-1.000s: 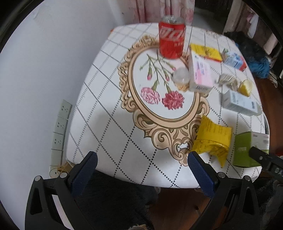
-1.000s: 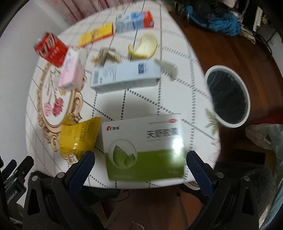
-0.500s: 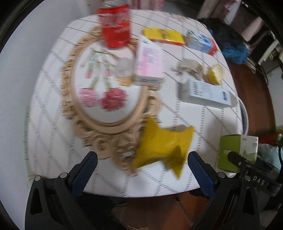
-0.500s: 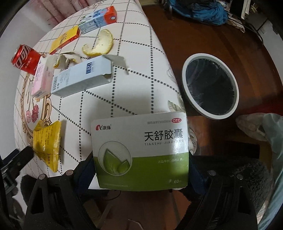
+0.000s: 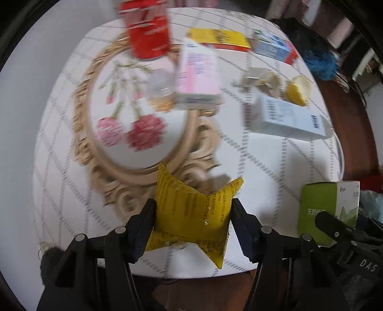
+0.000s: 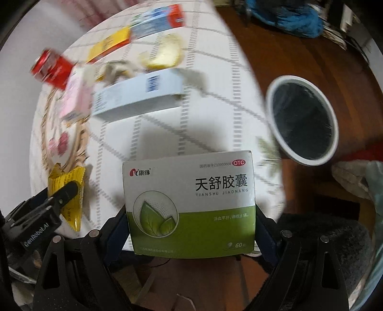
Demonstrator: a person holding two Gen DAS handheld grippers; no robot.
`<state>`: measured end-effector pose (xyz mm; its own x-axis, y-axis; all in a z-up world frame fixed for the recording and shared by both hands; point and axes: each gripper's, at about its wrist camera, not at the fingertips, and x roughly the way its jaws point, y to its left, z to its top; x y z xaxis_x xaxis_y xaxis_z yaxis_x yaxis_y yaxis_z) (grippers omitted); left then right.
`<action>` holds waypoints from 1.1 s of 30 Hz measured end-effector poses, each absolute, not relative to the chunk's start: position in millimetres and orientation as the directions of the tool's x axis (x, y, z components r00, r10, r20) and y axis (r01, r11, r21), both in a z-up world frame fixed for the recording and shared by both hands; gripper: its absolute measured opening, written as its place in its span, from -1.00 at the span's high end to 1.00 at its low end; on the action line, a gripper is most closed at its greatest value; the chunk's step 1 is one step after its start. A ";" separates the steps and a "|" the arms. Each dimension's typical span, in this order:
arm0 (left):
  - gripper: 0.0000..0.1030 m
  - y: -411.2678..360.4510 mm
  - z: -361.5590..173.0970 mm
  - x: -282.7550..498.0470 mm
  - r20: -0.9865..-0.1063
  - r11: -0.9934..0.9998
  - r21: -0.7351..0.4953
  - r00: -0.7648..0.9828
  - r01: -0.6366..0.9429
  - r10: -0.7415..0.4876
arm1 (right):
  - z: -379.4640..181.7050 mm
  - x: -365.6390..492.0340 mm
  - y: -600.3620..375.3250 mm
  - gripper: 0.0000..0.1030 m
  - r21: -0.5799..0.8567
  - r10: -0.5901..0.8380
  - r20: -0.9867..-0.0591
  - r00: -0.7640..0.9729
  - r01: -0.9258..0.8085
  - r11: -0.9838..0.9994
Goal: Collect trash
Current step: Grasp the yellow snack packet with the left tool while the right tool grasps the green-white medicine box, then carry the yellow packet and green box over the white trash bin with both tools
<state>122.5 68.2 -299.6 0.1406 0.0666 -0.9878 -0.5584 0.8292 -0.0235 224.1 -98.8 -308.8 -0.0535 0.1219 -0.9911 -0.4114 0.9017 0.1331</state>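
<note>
My left gripper [image 5: 192, 215] is shut on a crumpled yellow wrapper [image 5: 191, 213] at the near edge of the white table [image 5: 59, 167]. My right gripper [image 6: 190, 229] is shut on a green-and-white medicine box [image 6: 189, 203], held above the table's near right edge; the same box [image 5: 328, 210] shows at the right of the left wrist view. On the table lie a red can [image 5: 146, 31], a pink box [image 5: 198, 74], a pale blue box [image 5: 287, 117], a yellow box [image 5: 220, 38], a blue-and-red carton [image 5: 275, 46], crumpled paper [image 5: 261, 79] and a peel [image 5: 299, 89].
A white-rimmed bin with a dark liner [image 6: 302, 119] stands on the brown floor to the right of the table. A blue bundle [image 6: 287, 14] lies on the floor farther back. A white wall [image 5: 47, 59] borders the table's left side.
My left gripper moved right to the yellow wrapper and shut on it. My right gripper shut on the green box and holds it lifted off the table edge.
</note>
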 end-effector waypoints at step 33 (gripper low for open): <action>-0.05 40.1 -236.2 118.8 -0.931 0.843 0.053 0.278 -0.535 0.236 | -259.5 216.4 -103.6 -0.76 0.083 0.149 -0.983 0.109 -0.459 0.885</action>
